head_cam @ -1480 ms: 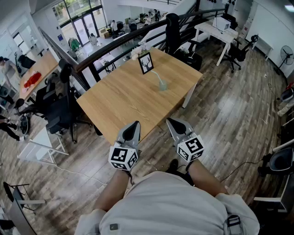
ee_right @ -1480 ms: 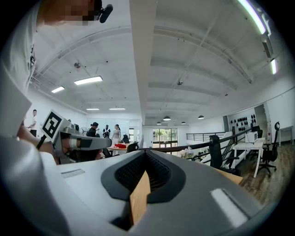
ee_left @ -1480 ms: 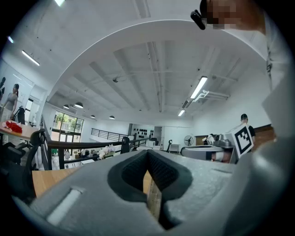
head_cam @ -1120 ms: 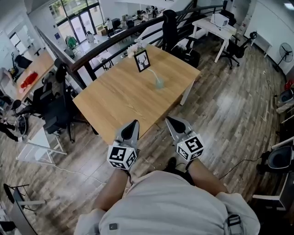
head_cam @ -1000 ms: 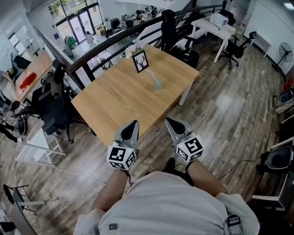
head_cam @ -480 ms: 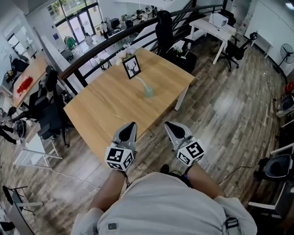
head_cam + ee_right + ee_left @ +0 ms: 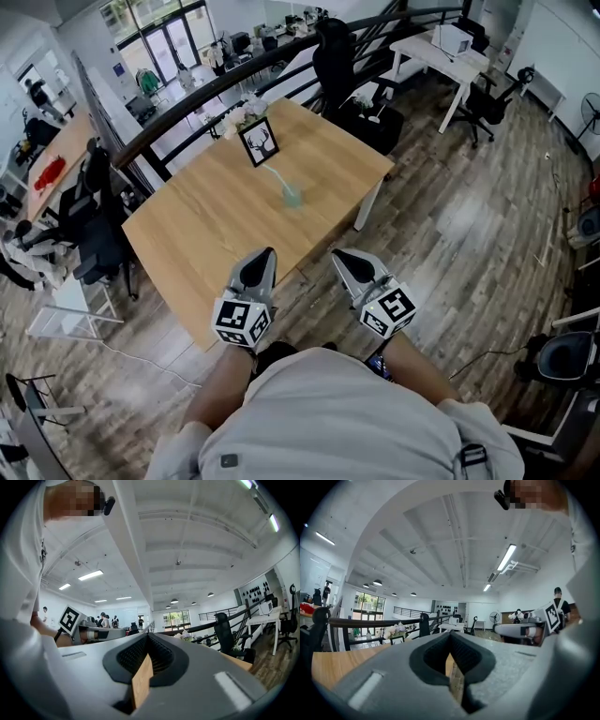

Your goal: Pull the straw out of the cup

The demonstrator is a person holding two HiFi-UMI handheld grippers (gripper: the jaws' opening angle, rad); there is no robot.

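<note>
left tool (image 7: 260, 256) and right tool (image 7: 343, 256) both sitting closed, gripping nothing, hovering at surface (image 7: 202, 230) edge; cup (image 7: 292, 197) with straw (image 7: 274, 175) standing well ahead.

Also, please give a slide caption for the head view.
Left hand-held gripper and right hand-held gripper, both shut, by the edge of the wooden table; cup with straw stands farther on.

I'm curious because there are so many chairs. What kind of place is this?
Probably an open-plan office: a black swivel office chair, a long white desk and a square light wooden table.
</note>
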